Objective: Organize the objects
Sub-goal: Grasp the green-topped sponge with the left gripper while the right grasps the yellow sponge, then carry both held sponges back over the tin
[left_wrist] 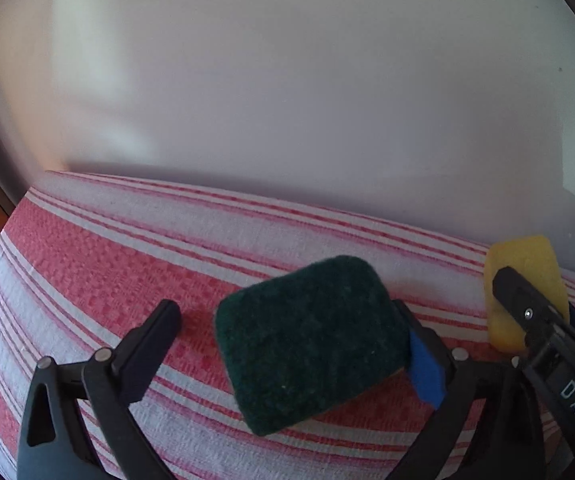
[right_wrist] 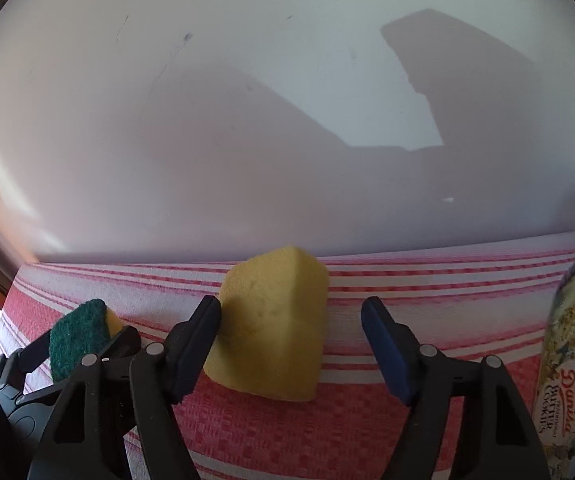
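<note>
Both claws are spreading over two sponges on the striped cloth.

Nearest me, the green scouring sponge is lying between my left gripper fingers, brushing the blue-padded one while the other is standing clear. Further right, my right gripper is gaping around the plain yellow sponge, one pad touching it, beside a cookie tin.
</note>
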Demonstrator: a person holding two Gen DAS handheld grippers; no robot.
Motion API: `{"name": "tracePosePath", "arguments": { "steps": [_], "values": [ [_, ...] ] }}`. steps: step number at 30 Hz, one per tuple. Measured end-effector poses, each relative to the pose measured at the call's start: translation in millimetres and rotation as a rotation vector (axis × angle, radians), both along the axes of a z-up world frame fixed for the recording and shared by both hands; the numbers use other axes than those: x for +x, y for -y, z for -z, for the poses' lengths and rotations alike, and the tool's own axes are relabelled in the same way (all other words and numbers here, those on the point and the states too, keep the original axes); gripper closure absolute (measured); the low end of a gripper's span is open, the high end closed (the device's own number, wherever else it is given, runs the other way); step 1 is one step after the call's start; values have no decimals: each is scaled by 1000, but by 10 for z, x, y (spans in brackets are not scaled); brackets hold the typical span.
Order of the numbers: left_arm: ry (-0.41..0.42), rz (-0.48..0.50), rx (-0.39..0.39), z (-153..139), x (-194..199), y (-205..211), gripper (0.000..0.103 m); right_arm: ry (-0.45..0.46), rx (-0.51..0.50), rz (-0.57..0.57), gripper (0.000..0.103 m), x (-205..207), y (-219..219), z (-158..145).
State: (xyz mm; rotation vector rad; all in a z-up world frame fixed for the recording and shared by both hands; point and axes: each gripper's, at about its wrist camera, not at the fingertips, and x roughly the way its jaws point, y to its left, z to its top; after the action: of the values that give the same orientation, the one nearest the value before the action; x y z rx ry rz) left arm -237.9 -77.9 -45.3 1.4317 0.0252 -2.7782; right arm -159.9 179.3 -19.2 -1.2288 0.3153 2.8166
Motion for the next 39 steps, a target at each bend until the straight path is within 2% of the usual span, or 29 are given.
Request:
{"name": "tracePosePath", "arguments": {
  "steps": [5,6,8,9,12,13,17,19,23,26,29,32,36,39],
  "values": [
    [1,4,12,-14,20,1,0,16,-34,-14,28,2,-82,29],
    [0,5,15,-19,26,3,0,12,-43,-23,31,16,-97,27],
    [-5,8,29,-32,41,18,1,1,-71,-49,48,70,-153,18],
    [-9,9,35,-41,51,27,2,-1,-102,-83,62,89,-165,23],
    [-30,31,44,-83,95,16,19,-1,-144,-139,75,162,-151,23],
    [-40,46,48,-101,114,0,28,-10,-154,-141,76,199,-166,20],
    [-50,46,68,-130,143,24,30,-78,-273,-113,77,401,-410,-32],
    [-56,11,70,-124,150,25,30,-125,-291,-81,77,484,-543,-80],
    [-93,-57,92,-177,205,103,30,-166,-267,-54,77,504,-638,-107],
    [-145,-74,103,-257,272,99,30,-234,-187,-47,77,619,-575,-201],
    [-212,-71,65,-358,382,26,30,-308,-43,0,77,807,-517,-311],
    [-314,-70,26,-482,574,-58,30,-376,39,16,77,1054,-534,-392],
    [-456,-70,-38,-611,852,-176,29,-421,93,12,77,1312,-551,-450],
    [-514,-66,-84,-660,1052,-247,29,-433,101,23,77,1473,-614,-469]
  ]
}}
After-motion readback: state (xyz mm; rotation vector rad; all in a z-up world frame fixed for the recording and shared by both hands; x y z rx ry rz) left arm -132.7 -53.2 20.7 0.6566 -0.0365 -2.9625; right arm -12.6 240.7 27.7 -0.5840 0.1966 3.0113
